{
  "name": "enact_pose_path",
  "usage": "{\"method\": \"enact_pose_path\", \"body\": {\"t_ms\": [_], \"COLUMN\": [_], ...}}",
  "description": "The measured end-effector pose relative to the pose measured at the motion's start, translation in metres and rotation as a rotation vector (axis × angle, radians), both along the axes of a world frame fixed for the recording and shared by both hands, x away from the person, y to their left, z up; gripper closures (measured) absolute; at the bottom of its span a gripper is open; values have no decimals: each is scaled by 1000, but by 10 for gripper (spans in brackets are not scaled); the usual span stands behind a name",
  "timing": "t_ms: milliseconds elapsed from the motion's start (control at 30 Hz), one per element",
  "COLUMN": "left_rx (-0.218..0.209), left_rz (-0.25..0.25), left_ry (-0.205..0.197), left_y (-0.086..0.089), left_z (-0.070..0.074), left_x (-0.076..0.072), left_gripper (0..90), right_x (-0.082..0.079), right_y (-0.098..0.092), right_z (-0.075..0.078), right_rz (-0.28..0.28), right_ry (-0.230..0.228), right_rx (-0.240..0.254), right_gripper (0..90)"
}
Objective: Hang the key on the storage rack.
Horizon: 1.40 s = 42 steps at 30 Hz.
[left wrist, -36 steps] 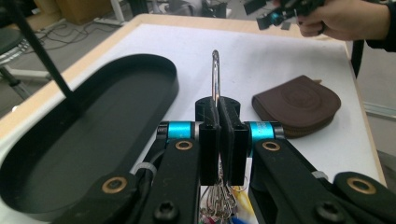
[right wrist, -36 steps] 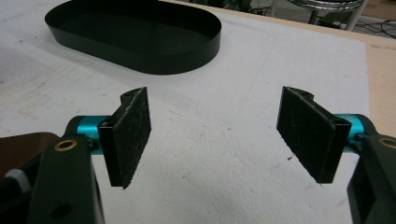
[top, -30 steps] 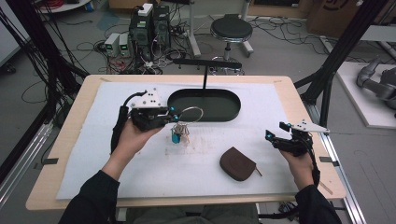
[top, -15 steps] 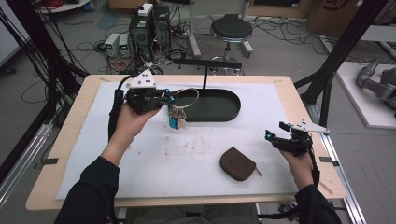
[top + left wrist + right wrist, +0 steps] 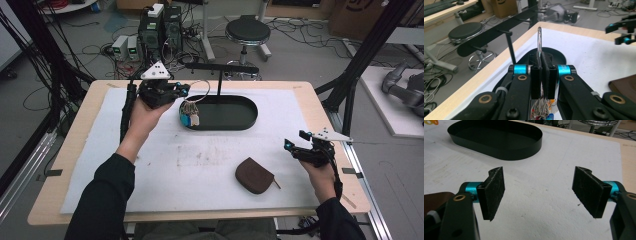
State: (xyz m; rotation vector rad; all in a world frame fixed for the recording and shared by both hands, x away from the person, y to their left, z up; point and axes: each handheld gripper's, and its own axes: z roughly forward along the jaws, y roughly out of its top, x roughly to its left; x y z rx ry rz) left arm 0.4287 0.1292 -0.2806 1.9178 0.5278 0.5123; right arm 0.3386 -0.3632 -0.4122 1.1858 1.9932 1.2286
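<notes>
Left tool [image 5: 184,91] risen, key ring [image 5: 196,92] clamped

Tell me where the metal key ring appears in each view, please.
High view: key ring upper middle, clamped in the left claw above the black oval tray.
Left gripper view: ring upright at centre, between the shut jaws.
Right gripper view: not in it.
Shared landmark: the black oval tray.

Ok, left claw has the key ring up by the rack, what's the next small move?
Probably ease the left claw toward the nearest peg and line the key ring up with it. The ring stands upright in the shut pads, to the right of the peg in the left gripper view, and is not yet hooked.
</notes>
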Motion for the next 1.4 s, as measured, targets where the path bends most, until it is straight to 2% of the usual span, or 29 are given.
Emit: {"method": "enact_pose_path", "body": {"t_ms": [300, 533, 767, 933, 1000, 1300, 1400], "left_rx": [-19, -7, -5, -3, -22, -31, -46], "left_rz": [69, 121, 151, 182, 200, 228, 233], "left_ry": [-5, 16, 29, 53, 67, 85, 92], "left_y": [-1, 1, 0, -1, 1, 4, 5], "left_z": [-5, -7, -9, -17, -21, -28, -30], "left_x": [23, 39, 51, 61, 66, 73, 75], "left_gripper": [865, 865, 865, 864, 864, 864, 864], "right_x": [0, 1, 2, 2, 2, 3, 3], "right_y": [0, 0, 0, 0, 0, -1, -1], "right_z": [0, -1, -1, -1, -1, -1, -1], "right_rz": [0, 1, 4, 4, 6, 6, 6], "right_ry": [2, 2, 1, 5, 3, 5, 3], "right_rx": [1, 2, -1, 2, 0, 2, -1], "right_gripper": [268, 268, 268, 268, 268, 268, 268]}}
